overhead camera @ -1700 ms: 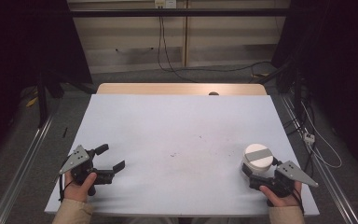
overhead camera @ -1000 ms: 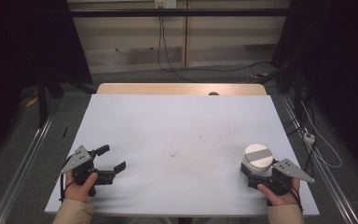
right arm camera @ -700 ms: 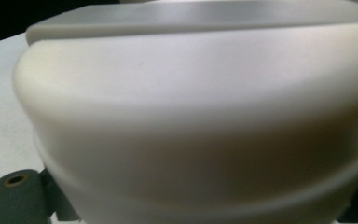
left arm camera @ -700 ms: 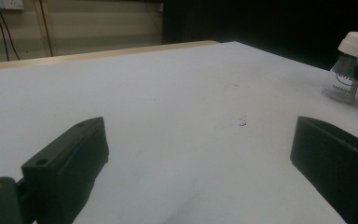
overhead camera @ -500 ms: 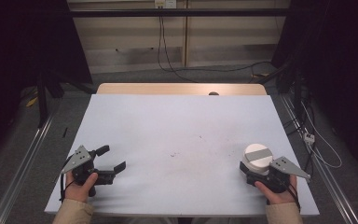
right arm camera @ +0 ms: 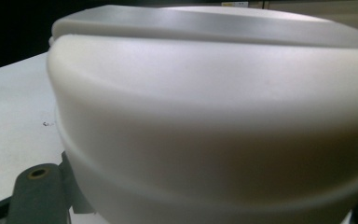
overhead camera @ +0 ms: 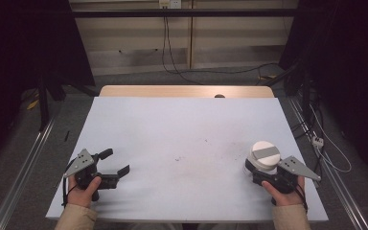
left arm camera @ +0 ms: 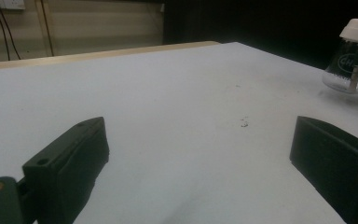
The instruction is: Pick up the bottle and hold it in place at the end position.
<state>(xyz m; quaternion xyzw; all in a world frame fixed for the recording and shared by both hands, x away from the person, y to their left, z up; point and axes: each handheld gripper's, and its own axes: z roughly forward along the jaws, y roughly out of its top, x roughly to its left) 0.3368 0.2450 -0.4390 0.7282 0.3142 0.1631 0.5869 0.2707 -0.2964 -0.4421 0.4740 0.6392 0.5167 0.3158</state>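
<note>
A clear jar with a white lid point(overhead camera: 263, 154) stands upright on the white table point(overhead camera: 182, 124) near its front right corner. My right gripper point(overhead camera: 258, 170) is shut on the jar's body from the near side; its jaws have just been closing around it. The lid point(right arm camera: 205, 107) looms close in the right gripper view. My left gripper point(overhead camera: 115, 162) rests open at the front left with nothing between its jaws point(left arm camera: 200, 158). From the left gripper view the jar point(left arm camera: 352, 70) stands far off at the upper right.
A wooden strip point(overhead camera: 187, 91) runs along the table's far edge with a small dark object point(overhead camera: 219, 96) on it. Metal rails point(overhead camera: 24, 167) flank the table. Cables point(overhead camera: 326, 153) lie on the floor at the right. Dark specks point(overhead camera: 206, 148) mark the table's middle.
The right gripper's jaws have closed onto the jar and the hand has edged slightly toward it. The left gripper has stayed where it was, still open.
</note>
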